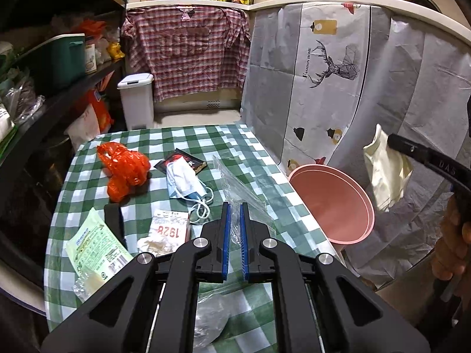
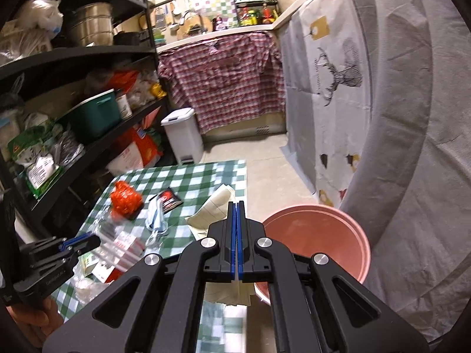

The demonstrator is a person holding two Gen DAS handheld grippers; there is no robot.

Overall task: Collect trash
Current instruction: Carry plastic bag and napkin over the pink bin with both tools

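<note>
On the left of the worktop (image 1: 182, 135), with its green and white checked cloth, lies a flat green and white packet (image 1: 94, 247). Behind it sits a crinkly orange plastic bag (image 1: 125, 170). Next come a small red and white packet (image 1: 169, 229), then a soft blue and white face mask (image 1: 185, 185) with stringy loops.

The left gripper (image 1: 234, 214) is pinching a thin clear plastic bag (image 1: 241, 188) between its blue pads. It is see-through and slippery, so it could slide out and fall back on the worktop.

Further right, just off the worktop's edge, stands the round pink bin (image 1: 332, 203). It looks smooth and hard. The right gripper (image 2: 237, 214) is pressed tight on a pale, floppy paper wrapper (image 1: 382, 170), up near the bin. If it lets go too soon, the light wrapper may flutter past the rim onto the floor.
</note>
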